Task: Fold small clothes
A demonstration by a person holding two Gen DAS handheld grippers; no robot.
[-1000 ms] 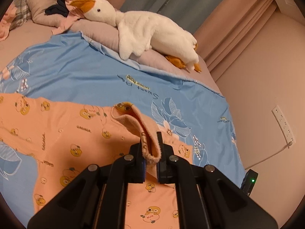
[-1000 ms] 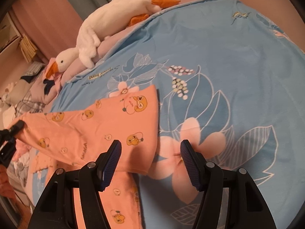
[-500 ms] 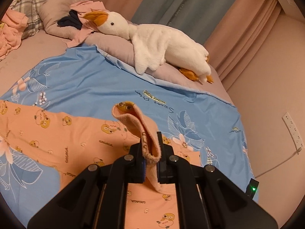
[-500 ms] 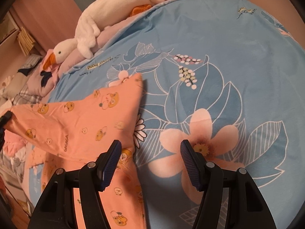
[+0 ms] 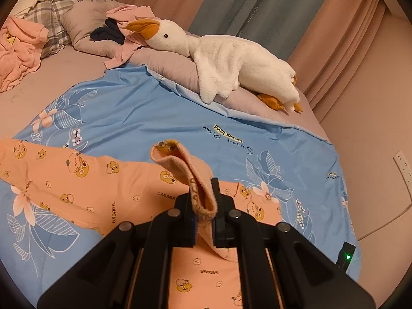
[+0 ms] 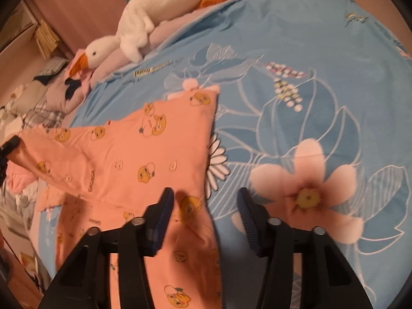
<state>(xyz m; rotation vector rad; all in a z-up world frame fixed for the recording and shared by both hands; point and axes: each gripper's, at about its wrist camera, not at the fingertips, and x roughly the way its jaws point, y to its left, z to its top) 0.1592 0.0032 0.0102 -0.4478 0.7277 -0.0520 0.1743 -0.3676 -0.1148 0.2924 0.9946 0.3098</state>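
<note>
The orange printed garment (image 5: 85, 193) lies spread on the blue floral duvet (image 5: 144, 108) of the bed, which gives it a broad flat surface for folding. The left tool (image 5: 203, 216) is clamped on a cuff-like end of the garment, raised clear of the duvet, probably so that this part can be carried over the body of the garment as a fold. The right tool (image 6: 203, 206) has its jaws wide apart and grips nothing, hovering over the garment's near edge, likely positioned to pin or take that edge.
</note>
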